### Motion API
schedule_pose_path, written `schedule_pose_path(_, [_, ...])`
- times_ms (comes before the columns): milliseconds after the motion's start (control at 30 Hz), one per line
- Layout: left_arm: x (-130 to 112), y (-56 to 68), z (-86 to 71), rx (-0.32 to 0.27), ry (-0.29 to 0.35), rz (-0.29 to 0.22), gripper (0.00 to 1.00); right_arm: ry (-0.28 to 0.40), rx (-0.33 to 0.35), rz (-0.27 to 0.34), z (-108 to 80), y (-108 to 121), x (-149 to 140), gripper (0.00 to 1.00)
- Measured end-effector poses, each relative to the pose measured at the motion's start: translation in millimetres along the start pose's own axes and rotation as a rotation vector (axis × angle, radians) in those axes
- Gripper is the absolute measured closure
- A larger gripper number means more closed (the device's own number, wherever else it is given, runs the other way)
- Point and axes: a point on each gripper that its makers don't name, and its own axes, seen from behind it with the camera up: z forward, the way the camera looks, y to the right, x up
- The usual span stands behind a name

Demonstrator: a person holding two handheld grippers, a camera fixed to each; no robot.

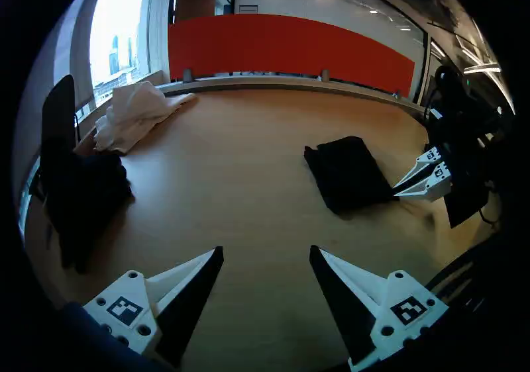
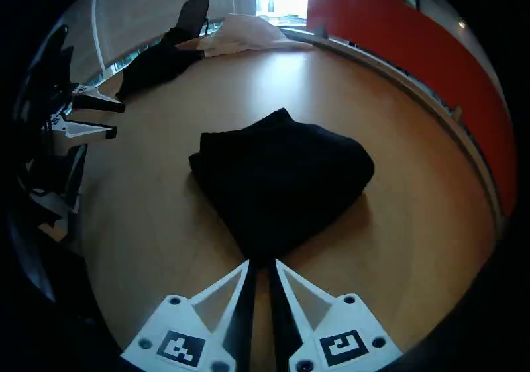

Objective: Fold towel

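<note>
A white cloth (image 1: 136, 110) and dark clothing (image 1: 86, 186) lie at the table's (image 1: 232, 193) left edge, well apart from the folded black towel (image 2: 281, 173) at frame centre. In the right gripper view one towel corner points down-frame at the right gripper (image 2: 262, 269), which is nearly closed, and I cannot tell whether it pinches cloth. The towel's long axis is unclear, and the left gripper (image 1: 266, 253) hangs open.

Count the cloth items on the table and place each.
3: a folded black towel by the right gripper, a white cloth heap near the window, a dark cloth pile beside it. More may be hidden.

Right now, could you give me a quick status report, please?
Left gripper open over table. Right gripper nearly shut at near edge of black towel. Towel folded, flat. White cloth far off, not in way.
</note>
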Motion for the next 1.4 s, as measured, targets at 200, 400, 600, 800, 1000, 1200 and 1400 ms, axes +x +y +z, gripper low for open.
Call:
schedule_pose_path(200, [0.0,-1.2,0.4,0.000,-0.001,0.000,0.03,0.008,0.000,-0.003,-1.1,0.3,2.9,0.95])
schedule_pose_path(400, [0.3,-2.5,0.9,-0.001,0.001,-0.003,0.03,0.019,-0.011,-0.015,-5.6,3.3,10.0,0.95])
schedule_pose_path(600, [0.1,-3.4,1.2,-0.003,0.002,-0.003,0.03,0.049,-0.023,-0.025,-15.4,8.6,30.0,0.95])
schedule_pose_path(800, [1.3,-4.8,0.2,-0.003,0.004,-0.004,0.03,0.094,-0.045,-0.043,-27.8,17.8,56.9,0.95])
schedule_pose_path(1000, [6.6,-5.2,-0.6,-0.006,0.016,-0.007,0.03,0.154,-0.071,-0.053,-43.4,28.0,87.1,0.96])
schedule_pose_path(1200, [12.9,-4.3,-1.9,-0.008,0.029,-0.004,0.03,0.215,-0.109,-0.071,-67.0,42.8,117.9,0.96])
schedule_pose_path(1400, [18.3,-2.4,-4.0,-0.014,0.039,-0.004,0.03,0.273,-0.154,-0.089,-95.8,57.8,146.8,0.96])
